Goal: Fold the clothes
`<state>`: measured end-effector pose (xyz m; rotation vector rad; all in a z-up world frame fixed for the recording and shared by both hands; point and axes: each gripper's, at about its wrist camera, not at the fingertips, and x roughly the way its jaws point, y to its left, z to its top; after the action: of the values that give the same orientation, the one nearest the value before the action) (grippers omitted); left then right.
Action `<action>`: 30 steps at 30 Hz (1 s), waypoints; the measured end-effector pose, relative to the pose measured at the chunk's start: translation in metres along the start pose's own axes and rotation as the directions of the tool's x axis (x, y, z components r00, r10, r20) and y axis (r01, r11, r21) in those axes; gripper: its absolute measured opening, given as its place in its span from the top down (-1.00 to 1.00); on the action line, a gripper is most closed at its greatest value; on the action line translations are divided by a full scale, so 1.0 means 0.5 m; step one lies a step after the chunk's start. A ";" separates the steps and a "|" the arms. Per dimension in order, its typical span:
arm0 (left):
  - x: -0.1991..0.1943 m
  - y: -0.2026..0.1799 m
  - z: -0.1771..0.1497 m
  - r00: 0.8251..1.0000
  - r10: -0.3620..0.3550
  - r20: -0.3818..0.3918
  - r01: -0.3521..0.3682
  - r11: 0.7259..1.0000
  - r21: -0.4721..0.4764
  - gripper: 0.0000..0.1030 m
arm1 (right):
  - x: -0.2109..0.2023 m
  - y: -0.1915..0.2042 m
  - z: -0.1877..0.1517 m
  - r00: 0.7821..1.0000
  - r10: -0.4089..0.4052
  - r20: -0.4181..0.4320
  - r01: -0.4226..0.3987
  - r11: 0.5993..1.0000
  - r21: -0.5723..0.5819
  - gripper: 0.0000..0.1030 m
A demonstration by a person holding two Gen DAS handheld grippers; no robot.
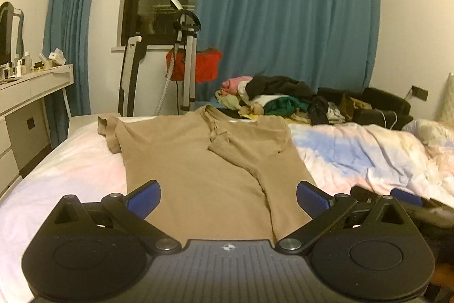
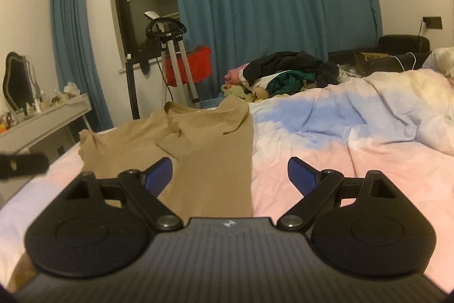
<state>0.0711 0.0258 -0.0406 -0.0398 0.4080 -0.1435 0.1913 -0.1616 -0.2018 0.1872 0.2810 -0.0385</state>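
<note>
A tan long-sleeved shirt (image 1: 198,166) lies flat on the bed, its right side and sleeve folded over onto the body; in the right wrist view the same shirt (image 2: 204,149) has a straight folded right edge. My left gripper (image 1: 228,198) hovers over the shirt's near hem, jaws wide open with nothing between them. My right gripper (image 2: 229,175) hangs open above the shirt's right edge and the bare bedding, empty. A dark part of the right gripper (image 1: 403,199) shows at the right in the left wrist view, and the left gripper (image 2: 22,165) blurs in at the left edge.
A pastel pink-and-blue duvet (image 2: 354,132) covers the bed. A heap of mixed clothes (image 1: 283,100) sits at the far edge. Beyond stand an exercise machine (image 1: 185,58), a red item (image 1: 203,67), blue curtains (image 1: 283,19) and a white dressing table (image 1: 37,87) at left.
</note>
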 end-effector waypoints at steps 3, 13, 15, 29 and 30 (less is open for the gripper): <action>0.007 0.011 0.005 1.000 0.006 -0.006 -0.006 1.000 -0.006 -0.99 | 0.002 0.015 -0.007 1.000 0.014 -0.007 -0.015 1.000 -0.018 -0.74; -0.006 0.037 0.013 0.997 -0.068 -0.037 0.068 0.998 0.011 -0.99 | -0.005 0.037 -0.008 0.999 -0.032 -0.039 0.032 0.999 -0.004 -0.74; -0.015 0.050 0.018 0.998 -0.060 -0.034 0.061 0.998 0.009 -0.99 | -0.008 0.042 -0.005 0.998 -0.038 -0.045 0.038 0.999 -0.002 -0.74; -0.054 0.122 0.036 1.000 0.022 -0.014 -0.022 1.000 0.021 -0.99 | 0.109 0.148 0.024 0.995 0.039 -0.090 -0.047 0.995 -0.090 -0.74; -0.052 0.132 0.039 0.999 0.030 -0.015 -0.030 1.000 0.001 -0.99 | 0.129 0.161 0.026 0.994 0.046 -0.098 -0.056 0.993 -0.102 -0.74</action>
<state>0.0641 0.0953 -0.0170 -0.0313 0.4232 -0.1141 0.2618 -0.0860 -0.1932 0.0919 0.3724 0.0356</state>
